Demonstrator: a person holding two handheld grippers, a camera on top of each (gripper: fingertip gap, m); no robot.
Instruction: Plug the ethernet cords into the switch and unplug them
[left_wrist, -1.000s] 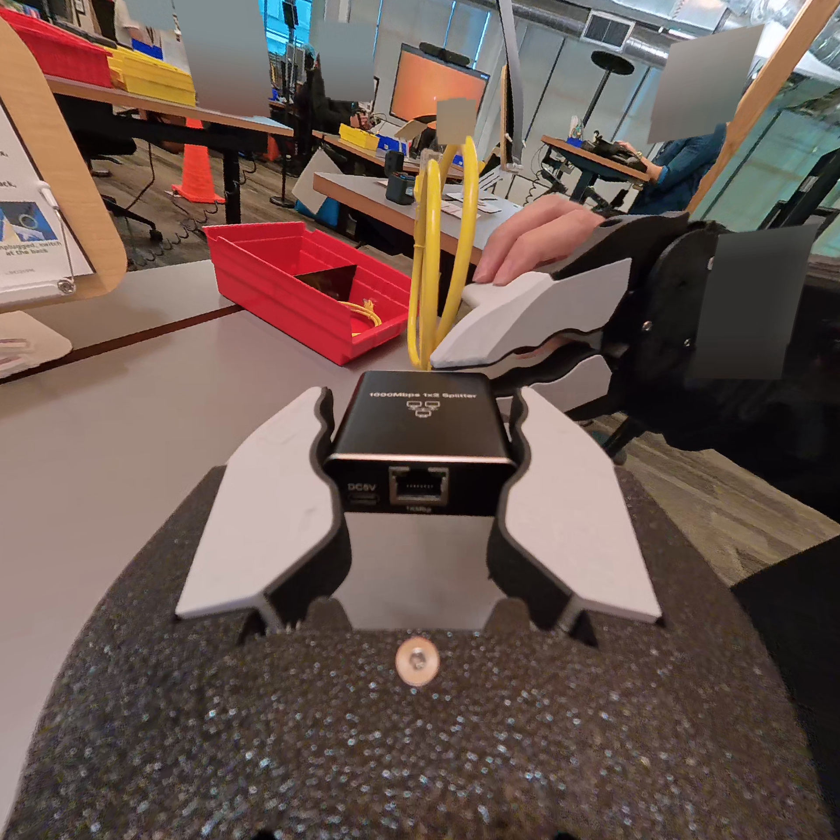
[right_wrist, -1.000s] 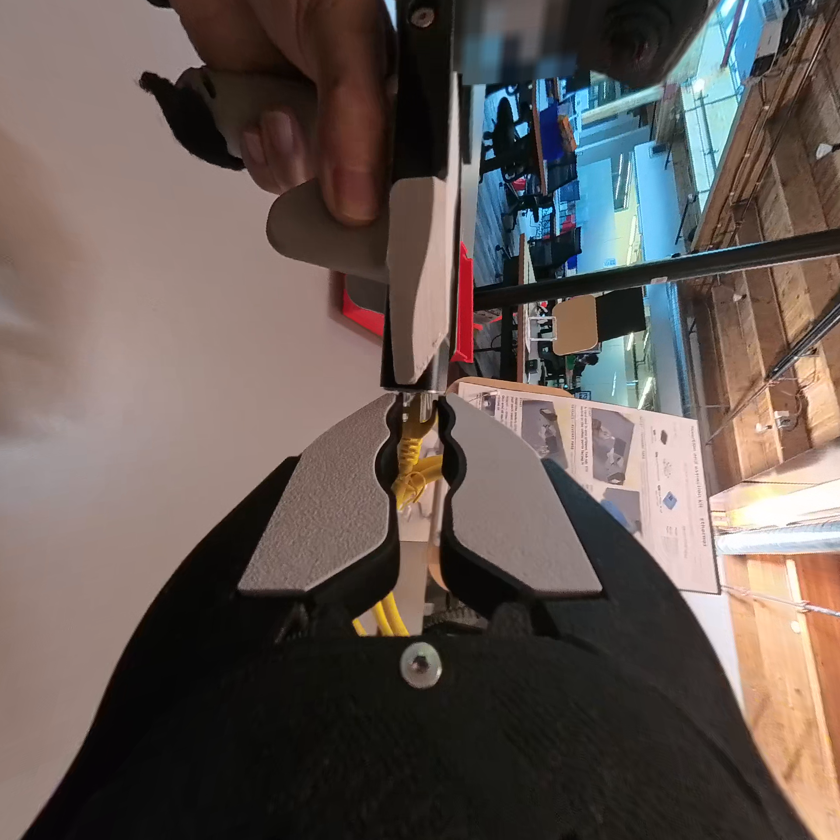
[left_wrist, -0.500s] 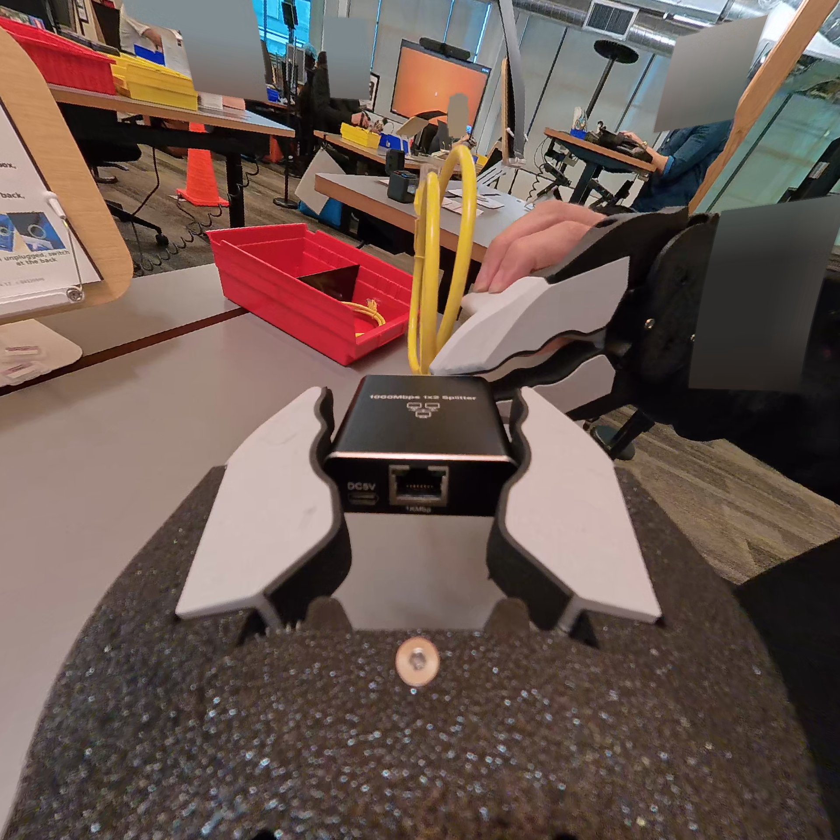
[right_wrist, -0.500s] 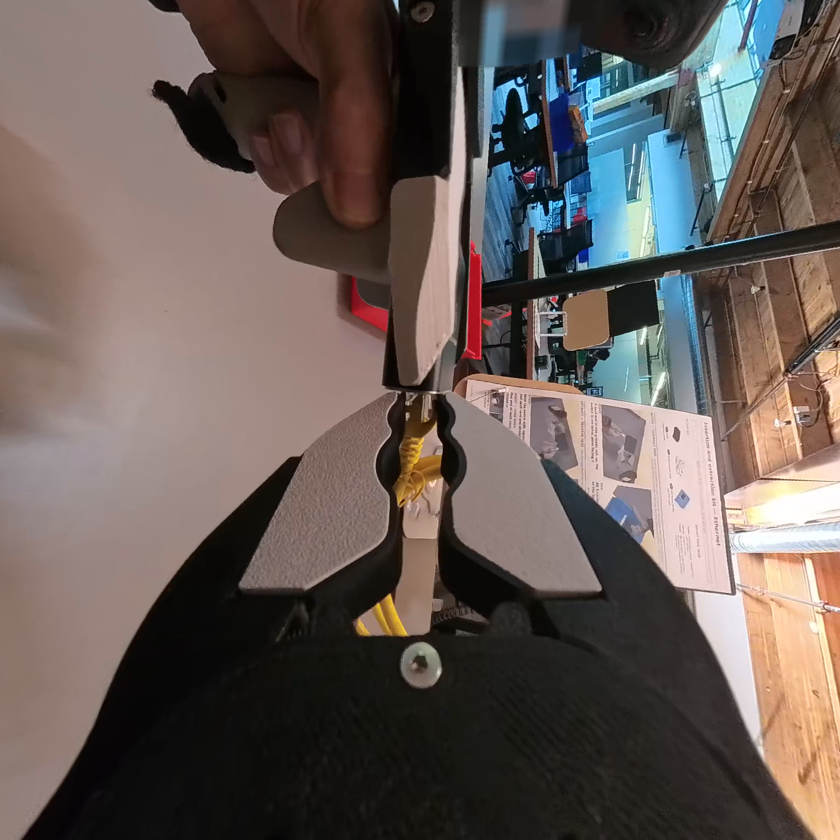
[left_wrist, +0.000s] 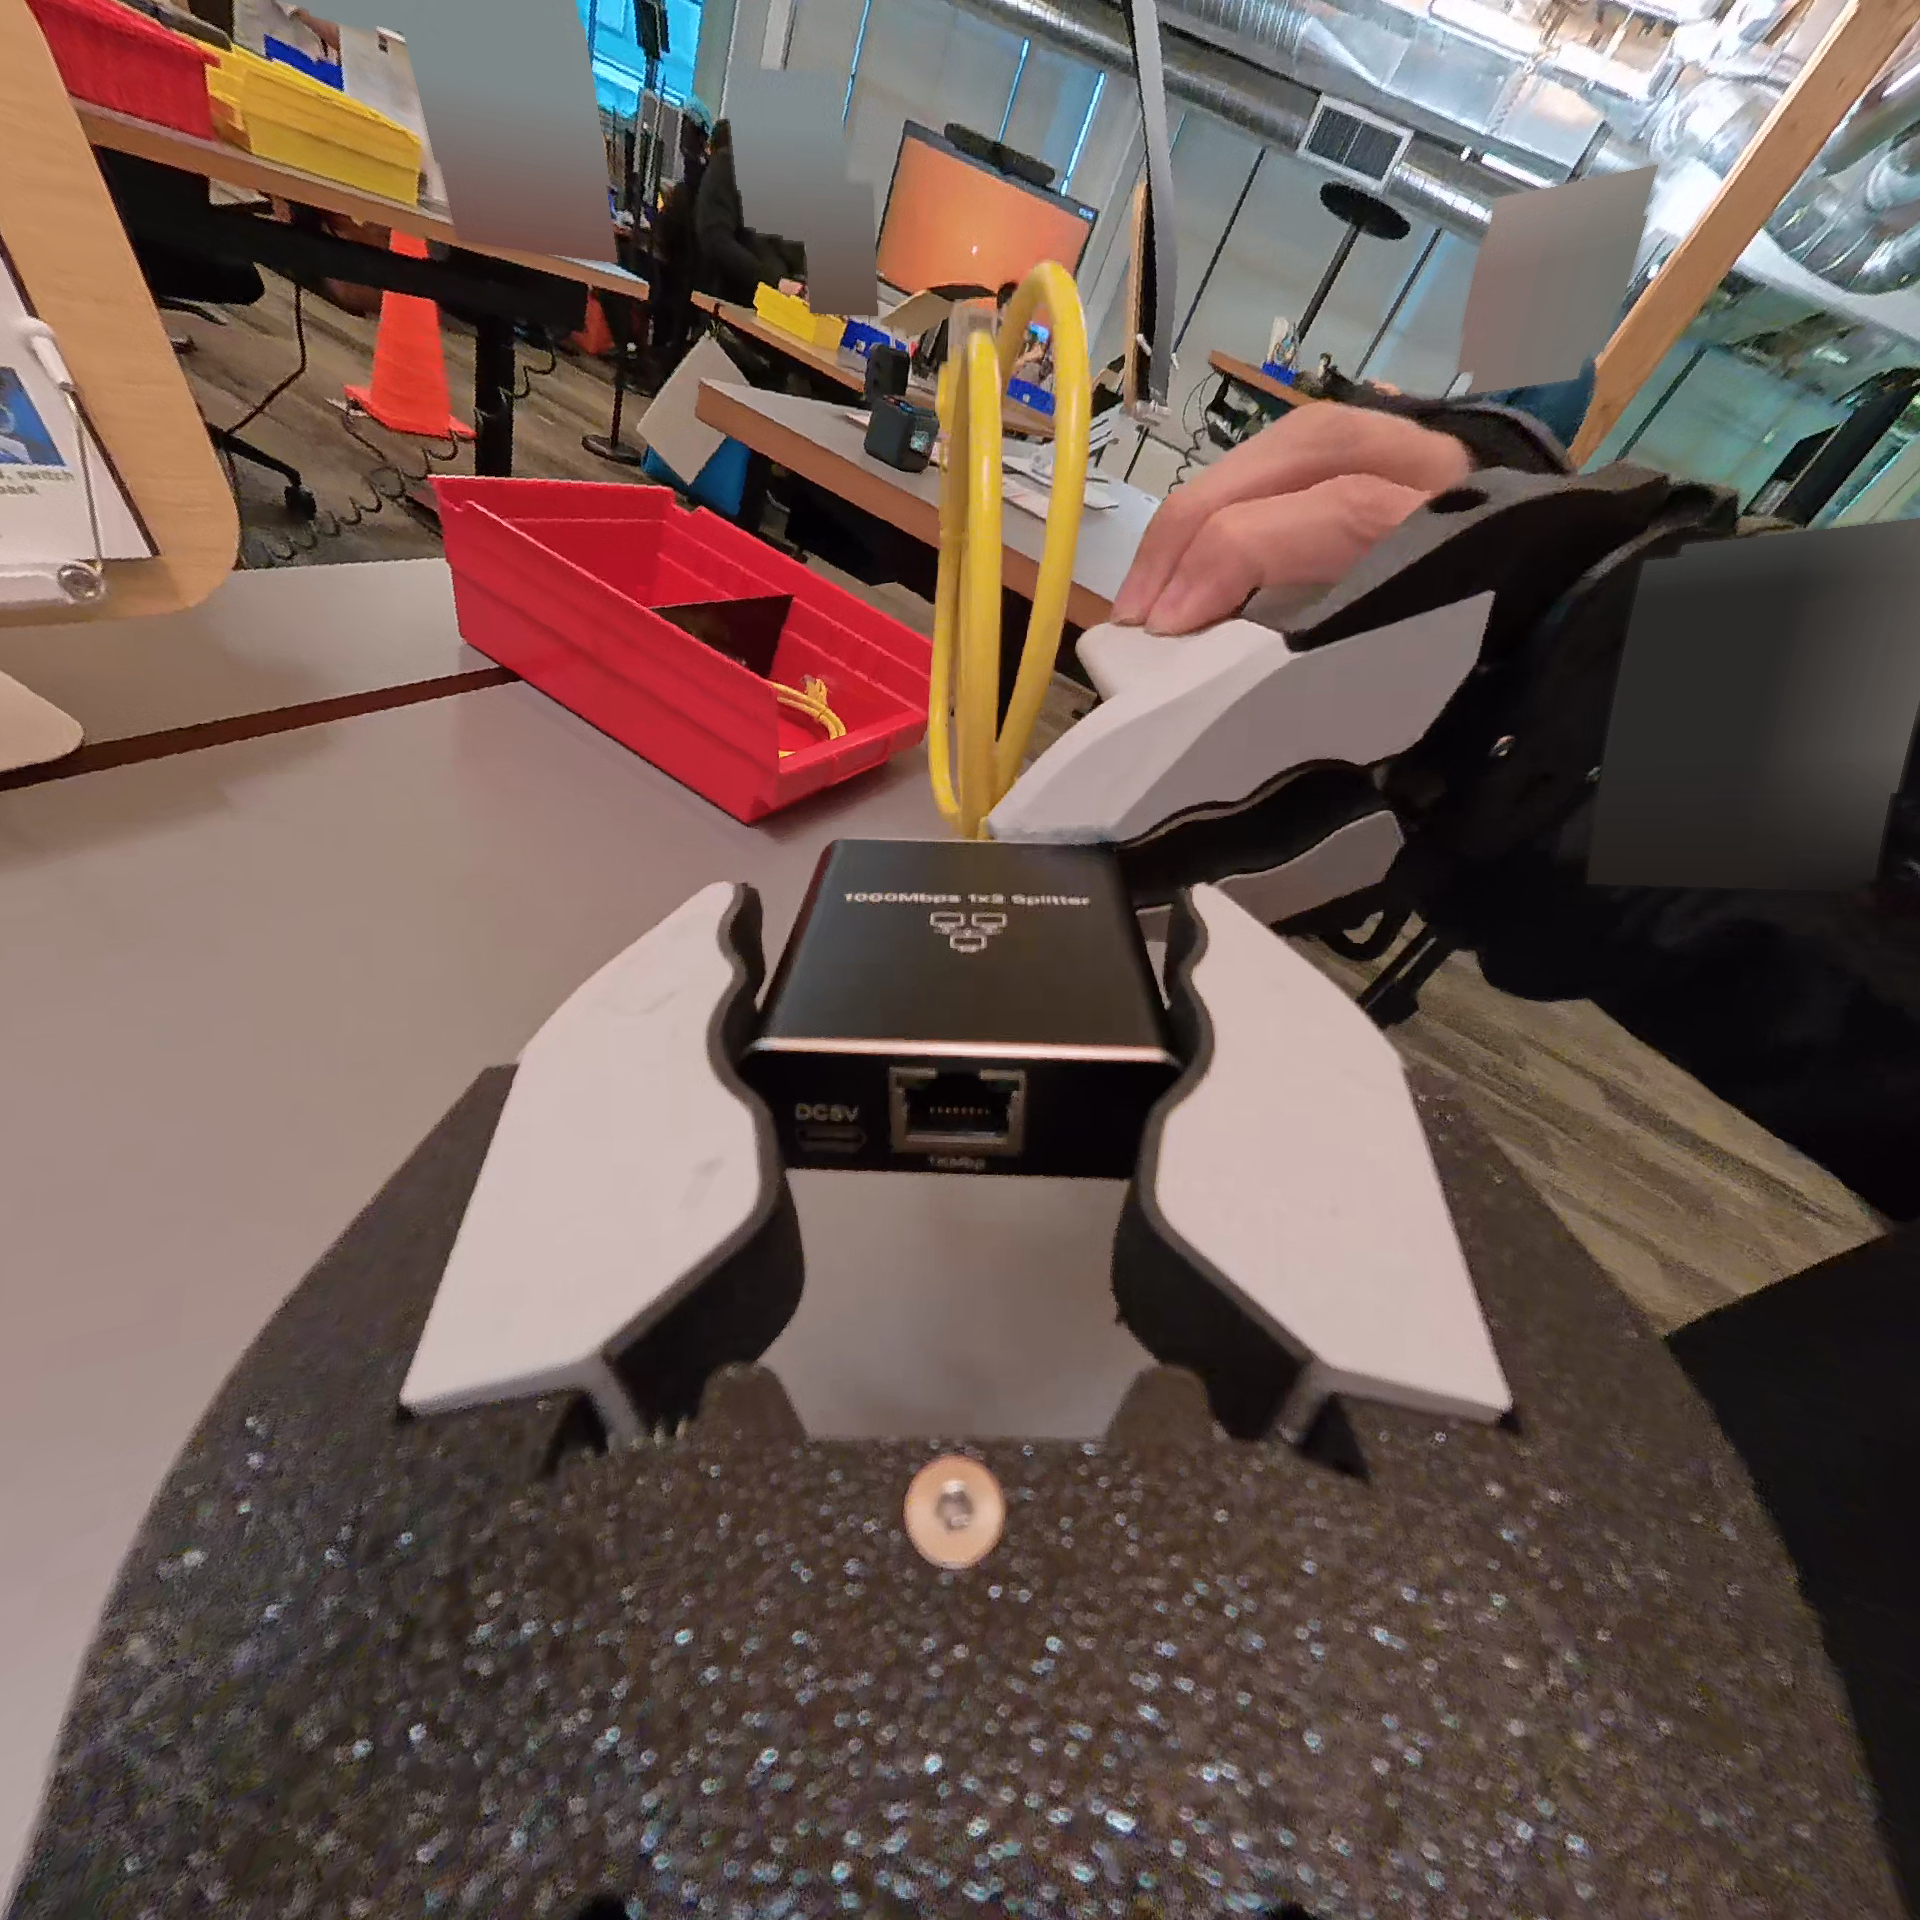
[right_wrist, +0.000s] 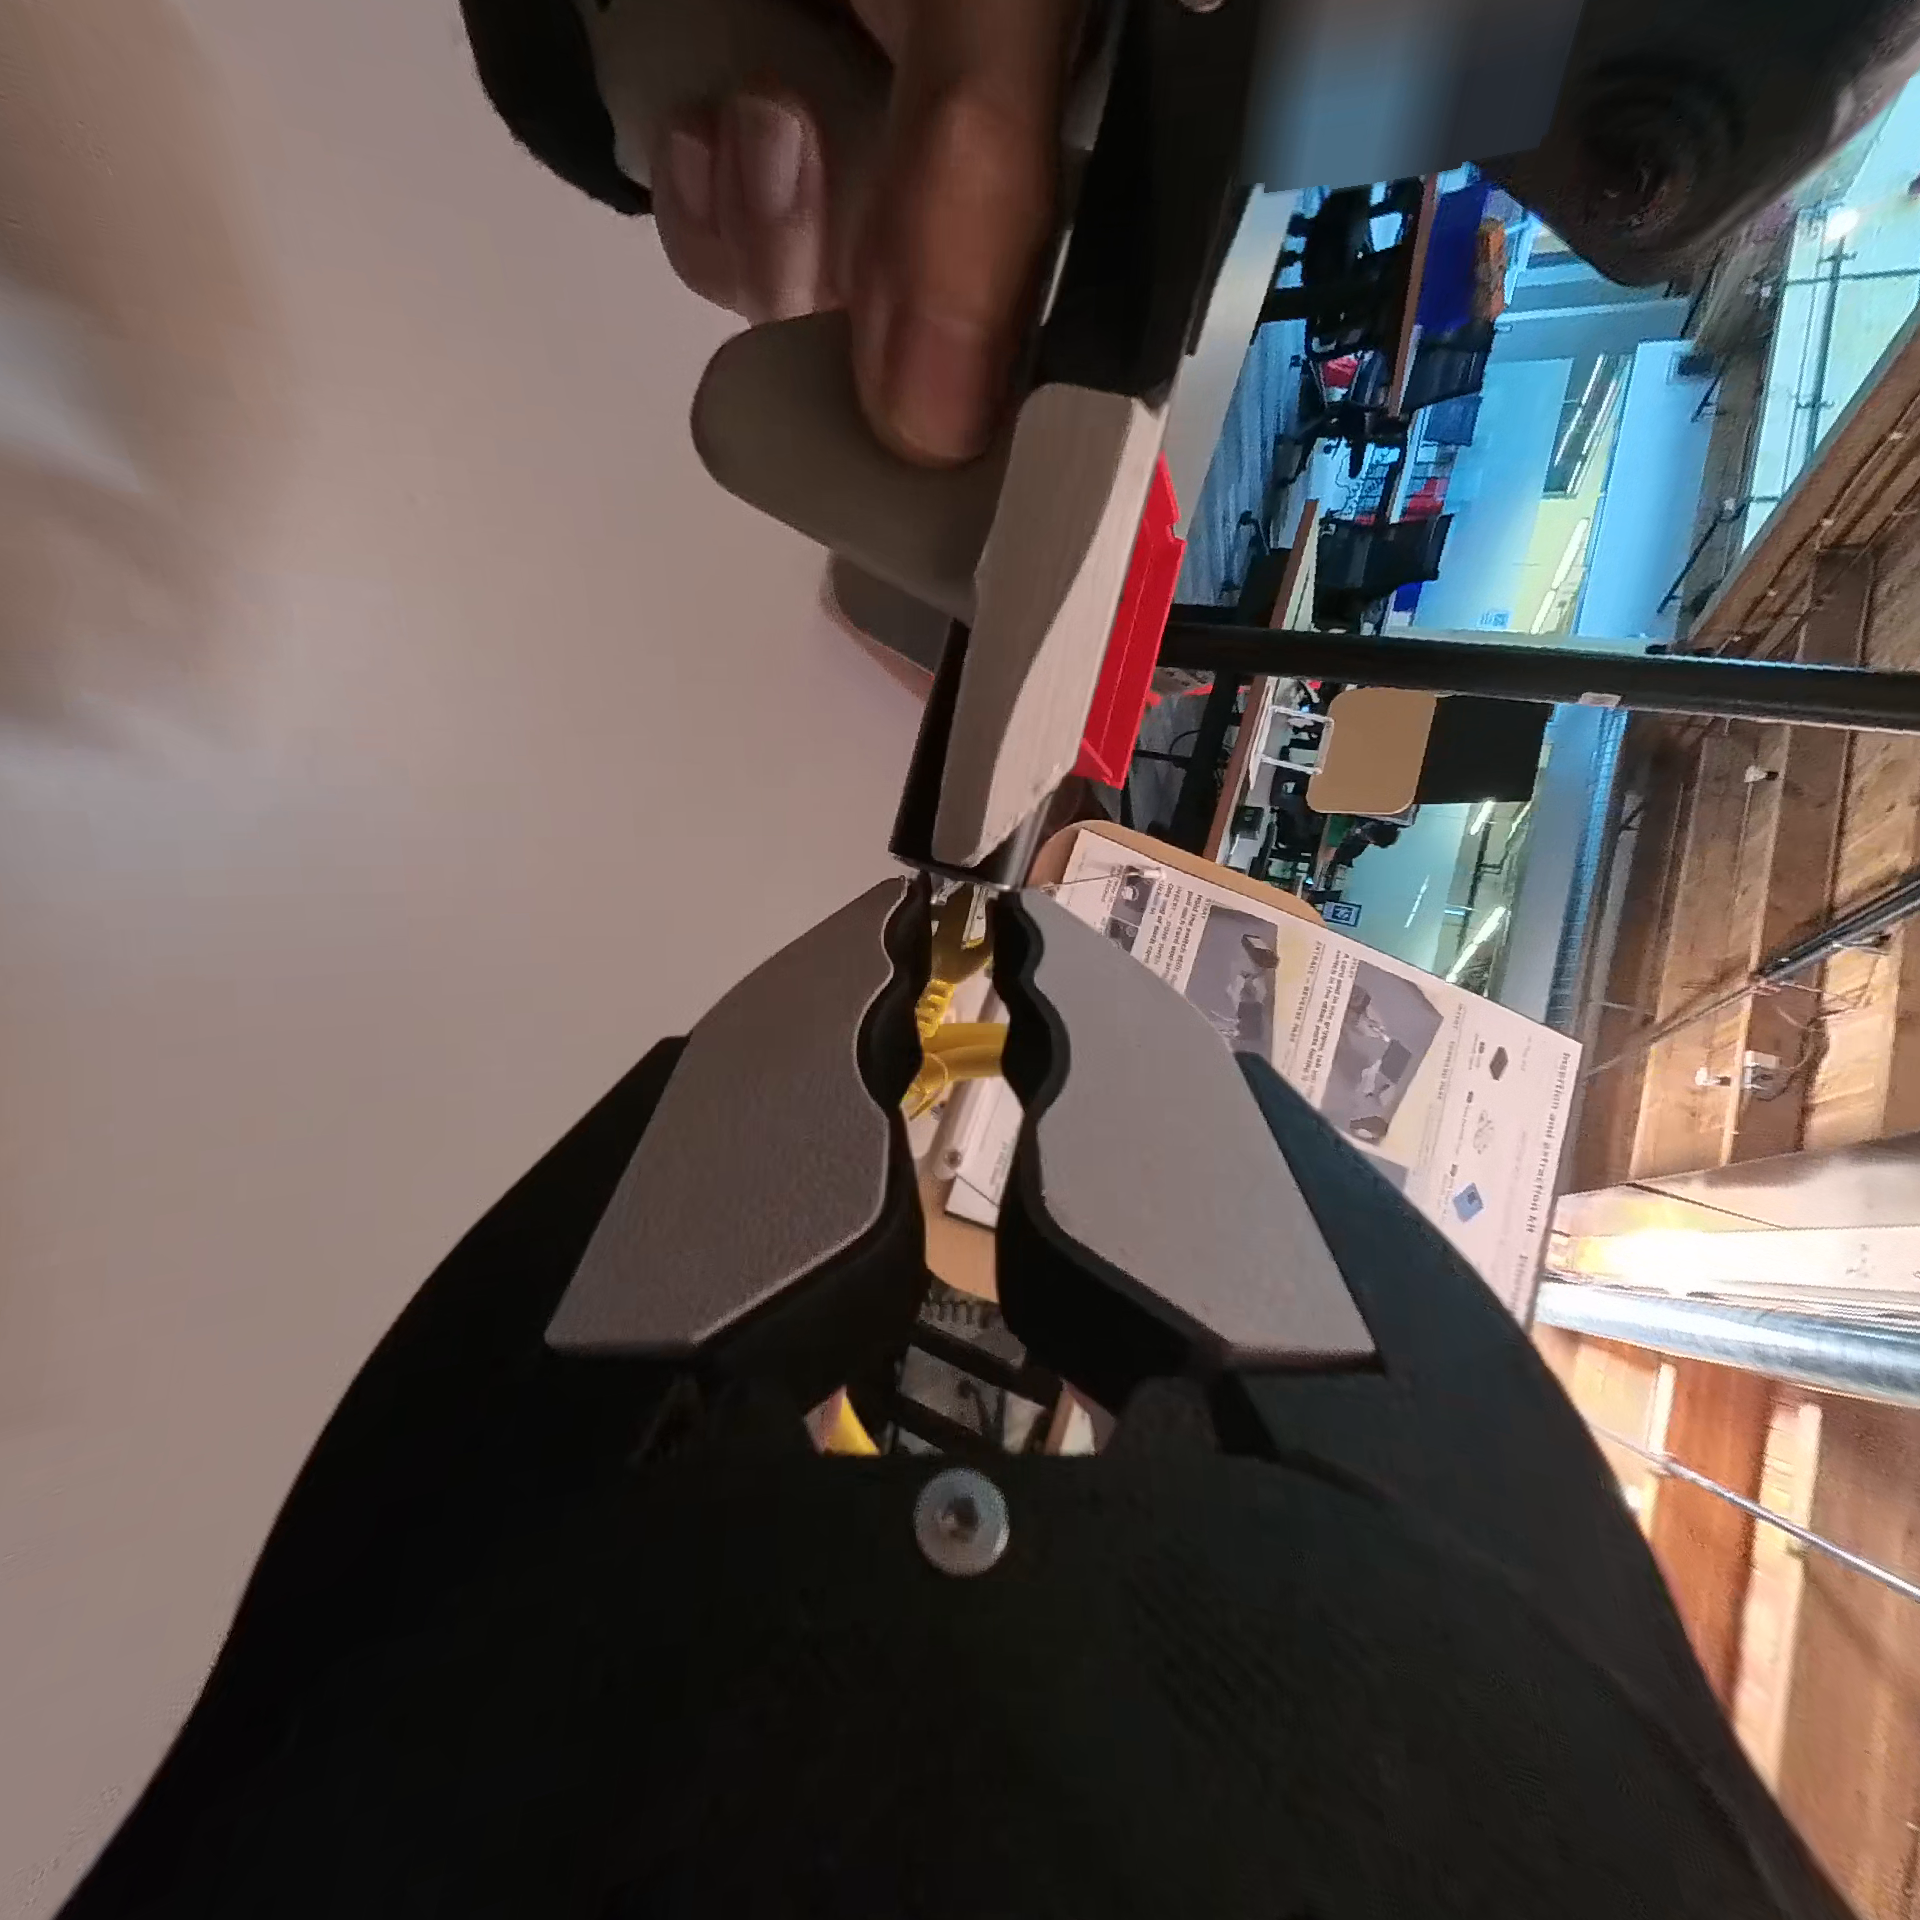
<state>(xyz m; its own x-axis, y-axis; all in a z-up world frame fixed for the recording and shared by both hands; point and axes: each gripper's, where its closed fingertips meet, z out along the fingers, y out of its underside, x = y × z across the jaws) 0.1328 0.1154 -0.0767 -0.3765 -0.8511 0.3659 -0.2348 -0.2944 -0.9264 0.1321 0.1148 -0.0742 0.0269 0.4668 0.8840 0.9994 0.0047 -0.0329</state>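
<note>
Left gripper (left_wrist: 961, 997): both grey fingers pressed against the sides of the switch, clamped on it and holding it level just above the table; the jaws stand about as wide as the box.
Switch (left_wrist: 956, 951): small black metal box with white print on top; its near face shows one empty network port and a small power socket beside it. The far face, where the cord goes, is hidden from the left wrist view.
Right gripper (right_wrist: 954, 935): jaws nearly together, a narrow gap between them, pinched on the yellow plug of the cord; it comes in from the right side, turned on its side, with its tips right at the far end of the switch.
Cord (left_wrist: 1003, 540): yellow, rising from behind the switch in a tall narrow loop; its free end with a clear plug stands at the top of the loop. In the right wrist view the gripped plug meets the edge of the switch, but whether it is fully seated I cannot tell.
Hand (left_wrist: 1268, 520): fingers lying over the right gripper's handle.
Table (left_wrist: 312, 935): plain grey top.
Bin (left_wrist: 665, 644): red, open, on the table well beyond the switch to the left; a second yellow cord and a dark box lie in it.
Sheet (right_wrist: 1340, 1039): printed page with photos on a wooden board, standing behind the grippers.
</note>
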